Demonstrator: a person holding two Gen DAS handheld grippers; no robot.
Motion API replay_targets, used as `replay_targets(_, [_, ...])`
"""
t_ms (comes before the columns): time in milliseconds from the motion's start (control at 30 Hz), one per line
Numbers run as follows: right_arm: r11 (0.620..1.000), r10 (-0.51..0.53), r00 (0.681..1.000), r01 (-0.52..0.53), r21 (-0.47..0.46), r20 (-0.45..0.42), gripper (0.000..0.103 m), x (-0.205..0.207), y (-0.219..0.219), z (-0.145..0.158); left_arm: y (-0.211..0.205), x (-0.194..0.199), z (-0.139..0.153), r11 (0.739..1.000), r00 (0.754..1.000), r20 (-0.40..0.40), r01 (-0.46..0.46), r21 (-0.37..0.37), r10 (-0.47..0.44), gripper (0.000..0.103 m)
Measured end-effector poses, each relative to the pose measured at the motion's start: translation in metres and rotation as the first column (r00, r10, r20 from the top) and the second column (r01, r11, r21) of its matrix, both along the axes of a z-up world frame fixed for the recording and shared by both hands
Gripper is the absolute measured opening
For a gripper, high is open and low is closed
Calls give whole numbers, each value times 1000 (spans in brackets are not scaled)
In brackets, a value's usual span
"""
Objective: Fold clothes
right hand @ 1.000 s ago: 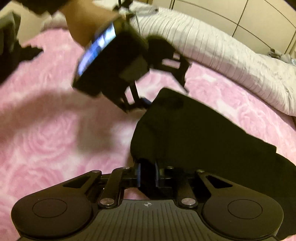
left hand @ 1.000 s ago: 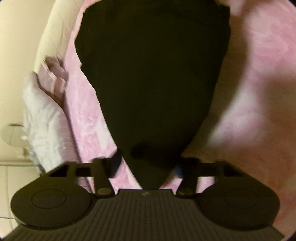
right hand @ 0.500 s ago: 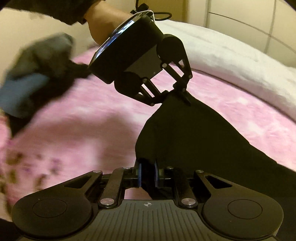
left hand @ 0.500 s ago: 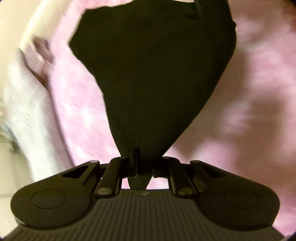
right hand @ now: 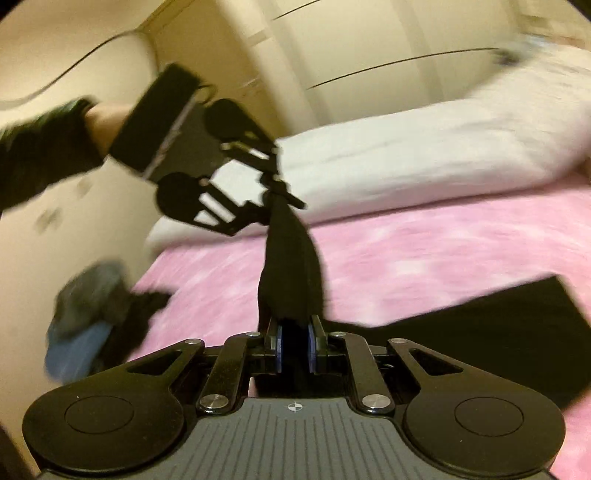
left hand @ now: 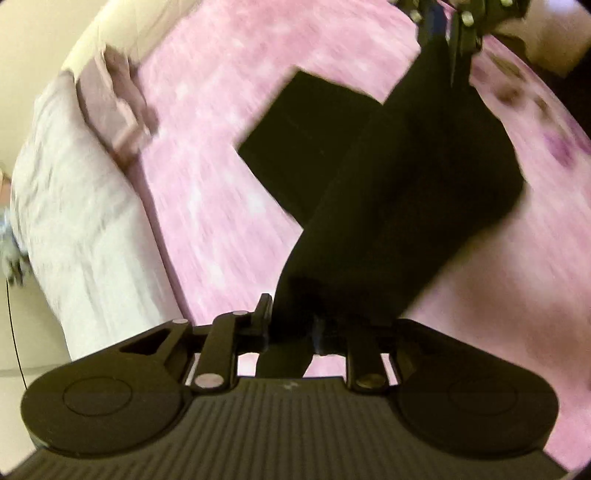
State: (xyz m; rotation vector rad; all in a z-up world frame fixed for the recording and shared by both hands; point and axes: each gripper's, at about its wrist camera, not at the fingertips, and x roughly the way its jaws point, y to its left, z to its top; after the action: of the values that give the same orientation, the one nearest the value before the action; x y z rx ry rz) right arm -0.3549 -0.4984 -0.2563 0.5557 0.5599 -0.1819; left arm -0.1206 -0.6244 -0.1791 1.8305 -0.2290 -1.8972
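A black garment [left hand: 388, 192] is lifted off the pink blanket [left hand: 221, 147] and pulled into a taut band between both grippers, its free part trailing on the blanket [right hand: 517, 325]. My left gripper [left hand: 291, 321] has a bunched edge of it between its fingers; its jaws are opening a little, and the cloth still fills the gap. In the right wrist view the left gripper [right hand: 279, 195] is raised, still gripping that end. My right gripper [right hand: 295, 339] is shut on the other end, blue pads [right hand: 279, 350] pressing the cloth, and it also shows as the right gripper [left hand: 443, 33] at the top.
A white quilted duvet [right hand: 406, 147] lies along the blanket's far side, with a folded mauve cloth [left hand: 110, 103] beside it. A heap of blue and dark clothes [right hand: 92, 314] sits at the blanket's left corner. Cream wardrobe doors [right hand: 351, 55] stand behind. A sleeve and hand [right hand: 74, 133] carry the left gripper.
Both grippers have risen and swung, lifting the black garment from the blanket and drawing it taut between them. The left gripper closed on its edge. Both views have rolled and are blurred.
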Motion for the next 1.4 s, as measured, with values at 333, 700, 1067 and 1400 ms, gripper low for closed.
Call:
replay_targets(333, [882,-377,923,383,275,-77,12,-104,-196,-128,-199,-113,-142,978,977,-62,-200,67,204,33])
replay_targets(700, [689,-545,828,531,493,-130,40,-150,-226,-178,-214,-65,-157,837,803,-246,-492,242,543,37])
replay_targets(1067, [603,-654,741,634,484,-155,14,-168,-229,-180,-239,-84,-198,780,719,-303,-560,279,625,33])
replay_targets(1400, [606,-686,714,666,434,-138,69,-165,-207,-160,-233,-65,-185,761,687,-326,-591,268,649,34])
